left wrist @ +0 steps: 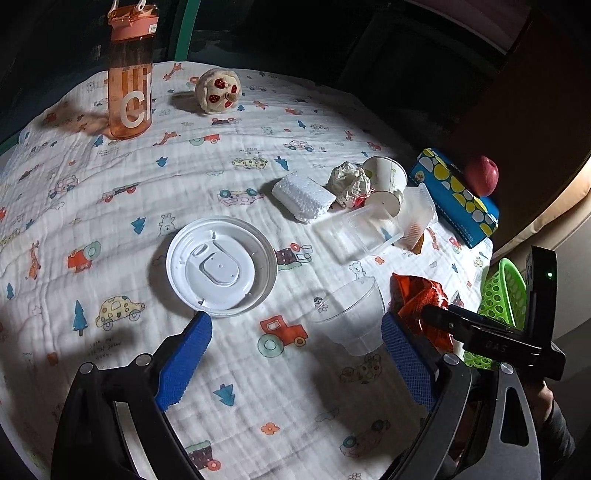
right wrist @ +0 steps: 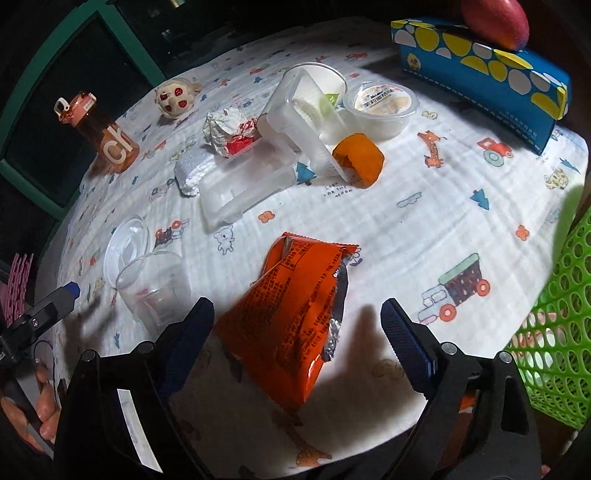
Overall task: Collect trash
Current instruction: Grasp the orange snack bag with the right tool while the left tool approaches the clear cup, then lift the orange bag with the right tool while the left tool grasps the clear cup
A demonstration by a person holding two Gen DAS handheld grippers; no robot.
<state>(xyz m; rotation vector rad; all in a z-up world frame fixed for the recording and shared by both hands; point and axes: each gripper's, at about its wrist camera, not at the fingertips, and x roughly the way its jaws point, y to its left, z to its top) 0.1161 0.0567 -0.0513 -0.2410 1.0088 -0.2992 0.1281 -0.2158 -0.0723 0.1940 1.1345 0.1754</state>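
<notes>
Right hand-held gripper (right wrist: 297,325) spread wide, empty, poised over the orange snack wrapper (right wrist: 291,314), which lies flat on the surface (right wrist: 424,221) between the blue pads. Wrapper torn open at the top, foil lining showing along the right edge. Judgement: very light, thin, crinkly, slick film; will slide or buckle rather than resist. Best pinch is across the near crumpled edge or the loose torn flap, where there is some thickness; a flat mid-panel grip probably just scrapes the cloth.

Left hand-held gripper (left wrist: 295,332) also spread, holding nothing. Clear plastic cup (left wrist: 351,317) lies on its side just beside the right pad; white plastic lid (left wrist: 221,266) sits near the left pad tip. Cup looks light, thin-walled, crushable, and could roll; take it across the rim or the body, gently.

Green perforated basket (right wrist: 554,314) at the right surface edge, likely the trash bin, near the wrapper.

Farther back, a cluster: clear clamshell container (right wrist: 251,184), crumpled paper wrapper (right wrist: 229,133), white foam piece (right wrist: 192,170), paper cup (left wrist: 388,181), sealed pudding cup (right wrist: 380,107), orange peel-like piece (right wrist: 358,158). Water bottle (left wrist: 129,81), small plush toy (left wrist: 218,90), and blue tissue box (right wrist: 480,74) with an apple (right wrist: 495,18) on top look like non-trash.
</notes>
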